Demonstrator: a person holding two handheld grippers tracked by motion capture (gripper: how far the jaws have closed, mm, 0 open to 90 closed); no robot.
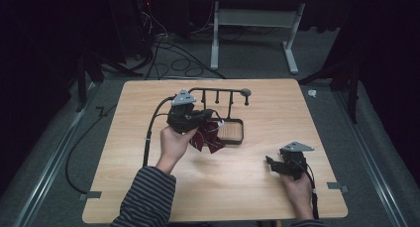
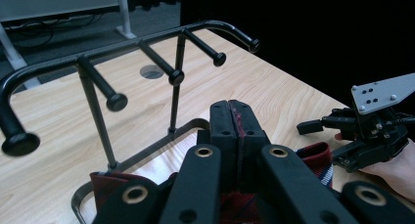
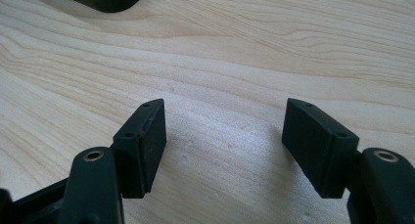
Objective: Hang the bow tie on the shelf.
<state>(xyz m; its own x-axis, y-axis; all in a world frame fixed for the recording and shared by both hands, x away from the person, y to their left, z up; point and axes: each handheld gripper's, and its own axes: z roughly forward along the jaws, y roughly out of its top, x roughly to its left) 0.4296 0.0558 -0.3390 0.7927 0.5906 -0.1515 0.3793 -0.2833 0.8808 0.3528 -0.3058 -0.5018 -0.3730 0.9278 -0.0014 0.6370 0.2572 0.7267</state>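
Observation:
A black peg rack [image 1: 218, 91] stands on a black tray base [image 1: 232, 131] at the middle of the wooden table. My left gripper [image 1: 212, 117] hovers just in front of it, shut on a dark red plaid cloth [image 1: 205, 138] that hangs below the jaws. In the left gripper view the jaws are pressed together [image 2: 234, 117] with a strip of the cloth [image 2: 313, 153] between them, and the rack's pegs [image 2: 169, 70] rise close behind. My right gripper [image 1: 270, 161] rests low at the table's right front, open with nothing in it [image 3: 222, 141].
A round grey grommet [image 2: 151, 71] sits in the tabletop behind the rack. Beyond the table [image 1: 148, 197] are floor cables [image 1: 173, 58] and a white table frame [image 1: 252, 19]. Bare wood lies between the two grippers.

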